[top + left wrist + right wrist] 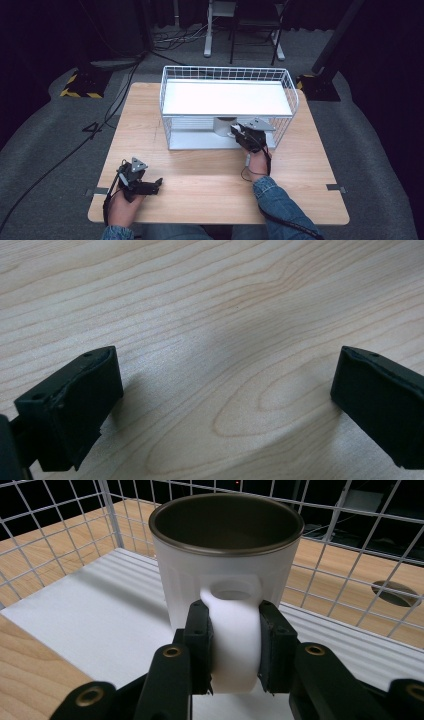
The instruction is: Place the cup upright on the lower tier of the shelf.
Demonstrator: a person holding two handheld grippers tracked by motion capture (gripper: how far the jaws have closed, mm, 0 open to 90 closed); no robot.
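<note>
A white mug [220, 575] with a dark inside stands upright on the lower white shelf [90, 615] of a wire rack [227, 107]. My right gripper [234, 652] is shut on the mug's handle, one pad pressed on each side. In the high view the mug [225, 126] shows under the upper shelf, with the right gripper [239, 134] reaching into the rack's open front. My left gripper [159, 183] lies low over the wooden table [215, 190] near the front left, and its jaws [225, 405] stand wide open with bare wood between them.
White wire walls [345, 555] close in the rack behind and beside the mug. The upper shelf [227, 97] spans the rack just above the mug. A cable [55, 165] runs over the floor at the left of the table.
</note>
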